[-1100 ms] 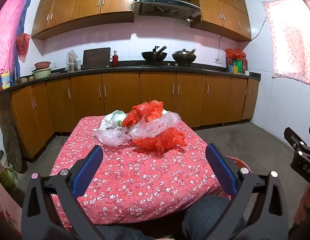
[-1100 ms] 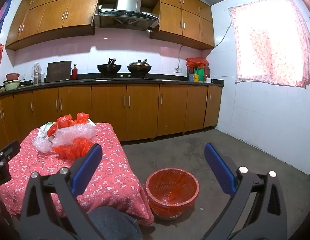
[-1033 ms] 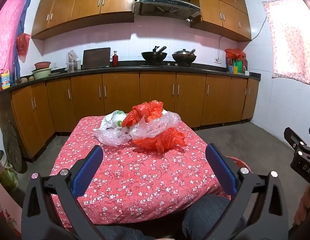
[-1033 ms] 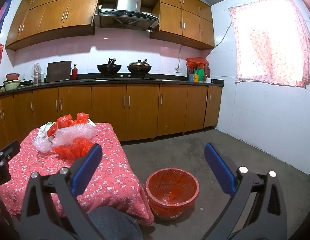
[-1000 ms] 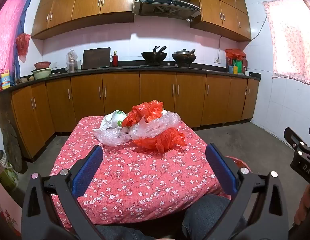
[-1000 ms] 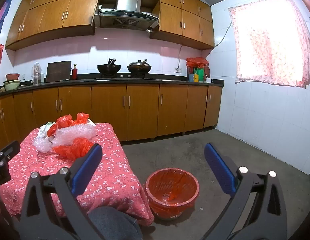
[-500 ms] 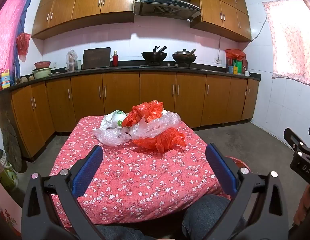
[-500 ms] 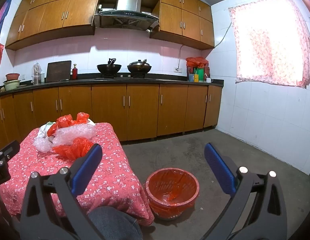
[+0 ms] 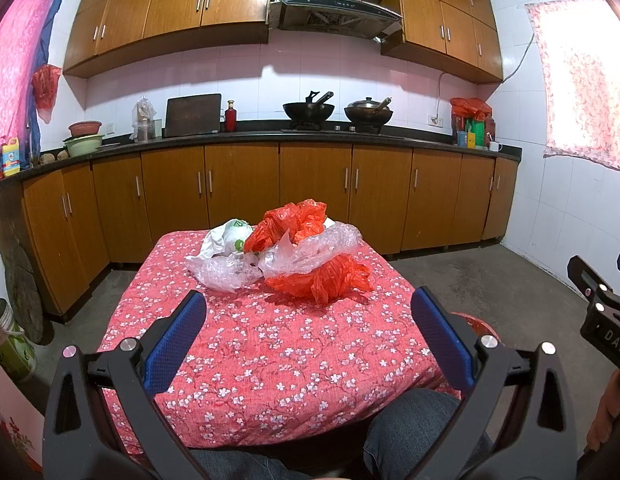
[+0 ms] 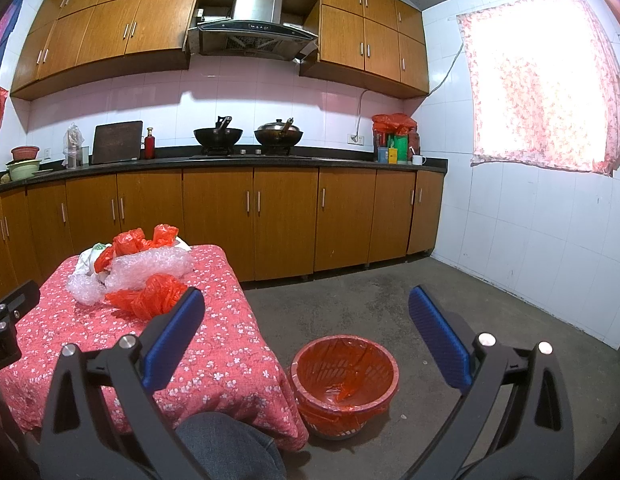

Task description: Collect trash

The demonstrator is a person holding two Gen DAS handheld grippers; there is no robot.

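Heaped toward the tabletop's (image 9: 269, 344) far edge, plastic bags (image 9: 310, 256) awaiting two wide-open, empty grippers — left (image 9: 310, 336), right (image 10: 305, 332) — lined wastebasket (image 10: 346, 376) ready beside.

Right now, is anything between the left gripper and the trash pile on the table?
Nothing visible. Only bare tablecloth lies between the open left gripper and the trash pile; the nearest red bag faces it unobstructed.

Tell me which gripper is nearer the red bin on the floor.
Right. The right gripper hangs open almost above the red bin beside the table. The left gripper, also open, faces the bags over the table, the bin off to its right.
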